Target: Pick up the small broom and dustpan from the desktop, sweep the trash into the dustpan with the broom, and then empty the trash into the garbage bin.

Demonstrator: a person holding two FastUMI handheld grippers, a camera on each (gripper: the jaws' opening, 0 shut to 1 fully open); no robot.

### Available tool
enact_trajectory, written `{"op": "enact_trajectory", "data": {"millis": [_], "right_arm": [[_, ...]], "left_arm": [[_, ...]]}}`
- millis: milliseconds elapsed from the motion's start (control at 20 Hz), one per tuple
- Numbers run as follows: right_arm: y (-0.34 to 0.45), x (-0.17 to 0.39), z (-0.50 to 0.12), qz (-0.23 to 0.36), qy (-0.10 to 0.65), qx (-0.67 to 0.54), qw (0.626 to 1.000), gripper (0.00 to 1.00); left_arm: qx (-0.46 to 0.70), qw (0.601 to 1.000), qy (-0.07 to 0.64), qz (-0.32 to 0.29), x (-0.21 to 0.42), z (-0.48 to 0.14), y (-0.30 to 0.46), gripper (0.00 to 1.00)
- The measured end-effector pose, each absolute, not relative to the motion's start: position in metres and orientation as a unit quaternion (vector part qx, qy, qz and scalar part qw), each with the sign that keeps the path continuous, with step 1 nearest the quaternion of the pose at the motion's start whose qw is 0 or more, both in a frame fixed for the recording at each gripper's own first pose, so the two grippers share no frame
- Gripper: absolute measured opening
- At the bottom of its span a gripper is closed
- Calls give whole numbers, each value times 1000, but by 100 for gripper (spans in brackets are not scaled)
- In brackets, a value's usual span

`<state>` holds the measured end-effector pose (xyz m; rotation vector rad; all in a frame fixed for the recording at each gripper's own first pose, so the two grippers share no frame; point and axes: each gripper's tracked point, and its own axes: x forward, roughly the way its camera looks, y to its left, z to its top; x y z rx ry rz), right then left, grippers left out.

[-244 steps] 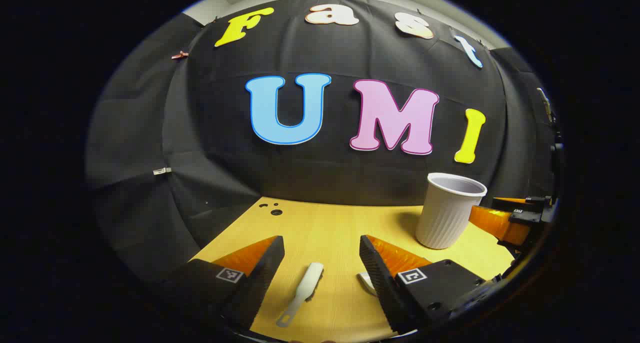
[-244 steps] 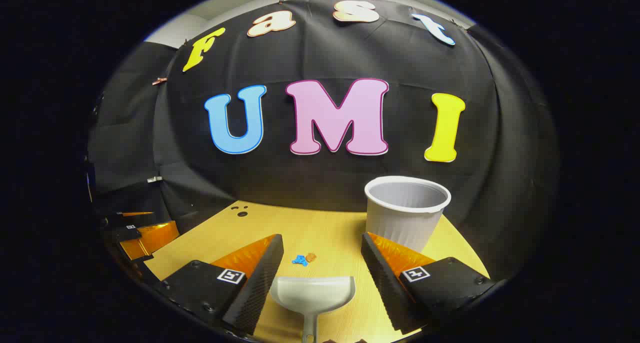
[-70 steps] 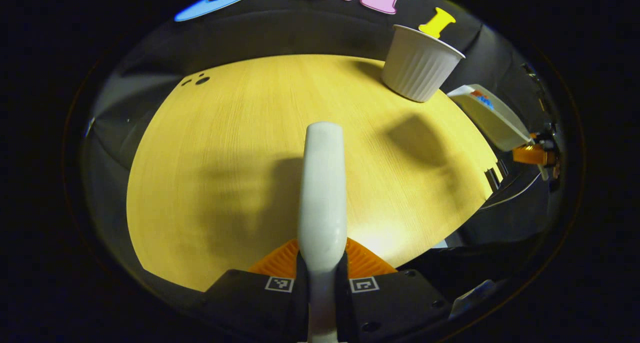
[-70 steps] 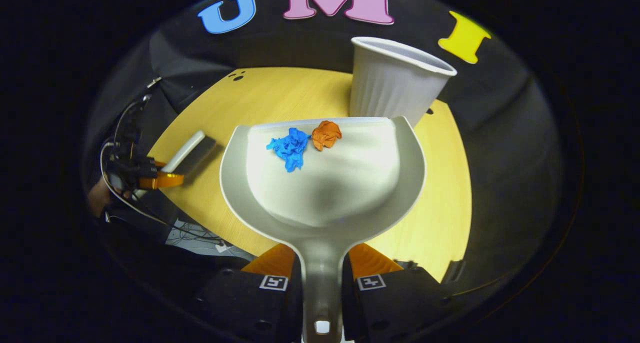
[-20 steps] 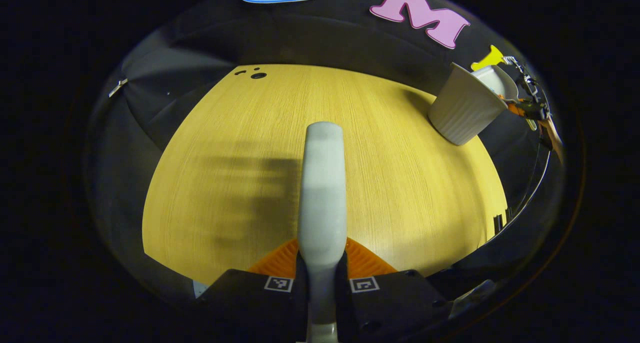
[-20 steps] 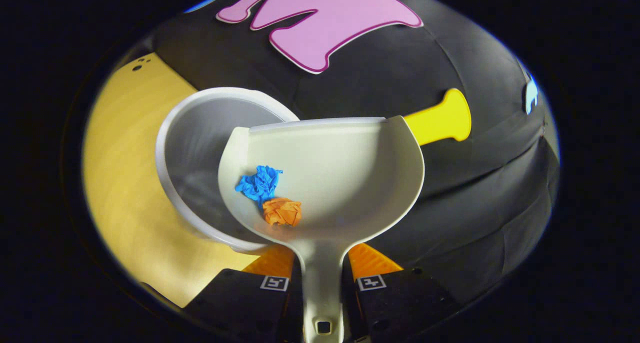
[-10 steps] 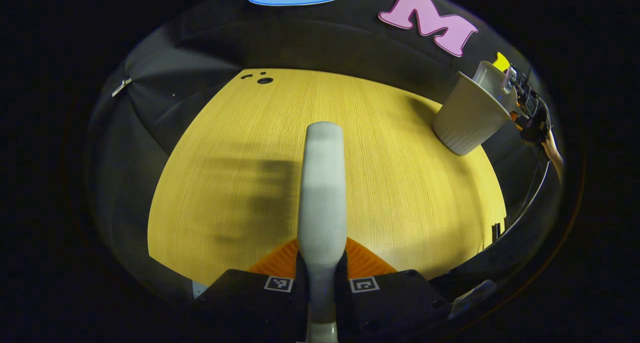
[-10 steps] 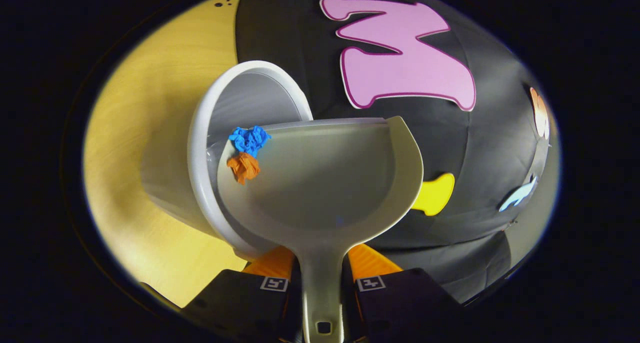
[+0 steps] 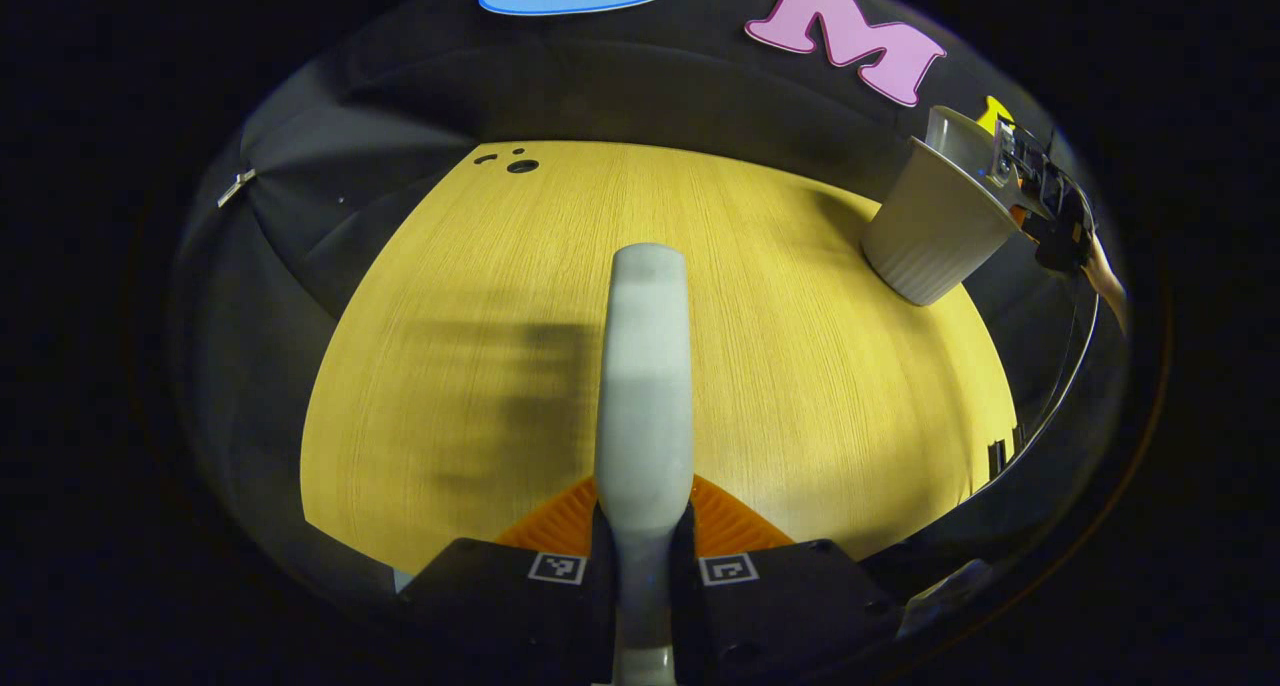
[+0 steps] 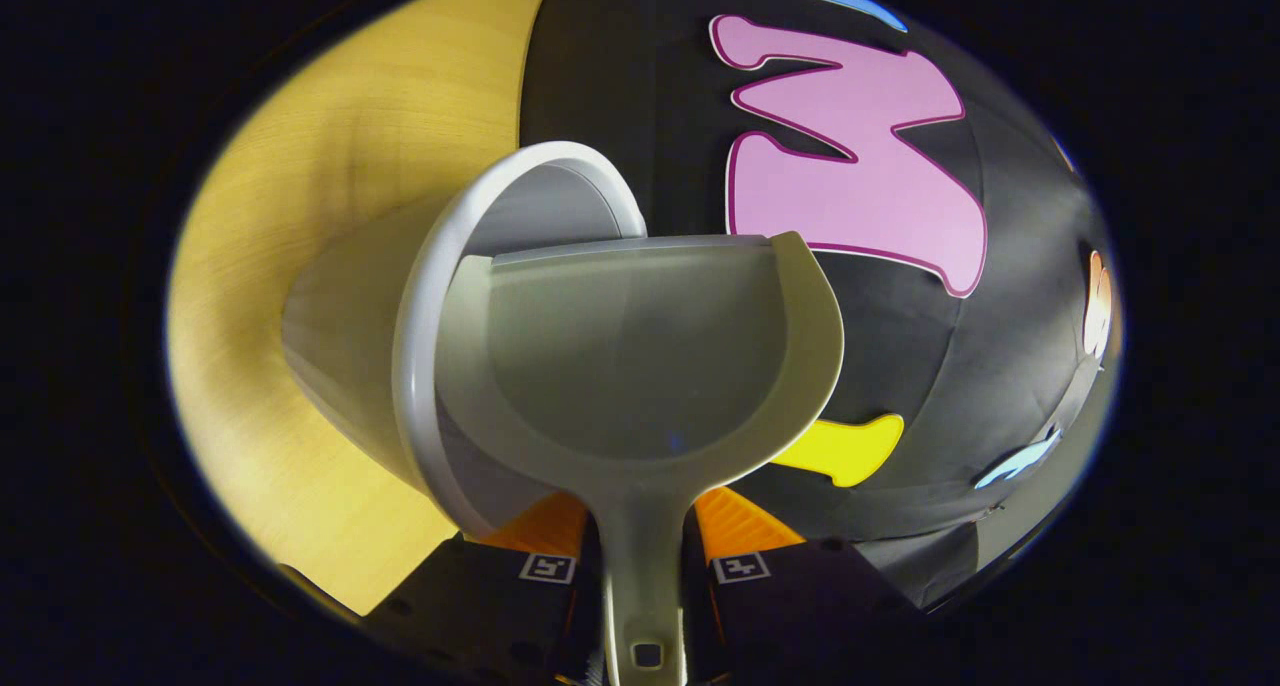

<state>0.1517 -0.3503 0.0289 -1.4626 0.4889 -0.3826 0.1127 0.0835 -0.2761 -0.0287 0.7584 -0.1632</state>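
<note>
In the left gripper view, my left gripper [image 9: 643, 556] is shut on the white small broom [image 9: 645, 366], whose back points out over the yellow desktop [image 9: 480, 346]. In the right gripper view, my right gripper [image 10: 640, 566] is shut on the handle of the white dustpan [image 10: 640, 366]. The pan is rolled sideways over the mouth of the white ribbed garbage bin [image 10: 480, 266], and its scoop holds nothing. The bin [image 9: 930, 231] stands at the desk's far right in the left gripper view, with the right gripper [image 9: 1050, 216] and a hand [image 9: 1105, 286] beside its rim.
The black cloth wall [image 9: 600, 86] closes the desk's far side. Small dark holes [image 9: 515, 161] mark the desk's far left corner. A cable [image 9: 1070, 366] hangs off the right edge below the hand.
The dustpan has tipped further over the bin, and the blue and orange paper scraps have slid off its scoop. The left gripper with the broom has hardly moved.
</note>
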Motion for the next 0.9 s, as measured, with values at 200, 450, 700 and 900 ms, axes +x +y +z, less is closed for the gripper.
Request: {"op": "enact_trajectory", "data": {"millis": [200,450,700,900], "right_arm": [[-356,153,29,-177,240,-599,743,38],[-365,147,35,-186,259,-509,800,35],[-366,130,48,-200,261,-392,859,35],[-354,131,54,-204,241,-251,915,35]], "left_arm": [[-12,927,366,-77,114,-271,85,27],[-14,930,359,-74,113,-261,86,27],[-17,934,350,-75,108,-254,85,27],[-18,938,337,-81,99,-250,77,25]]}}
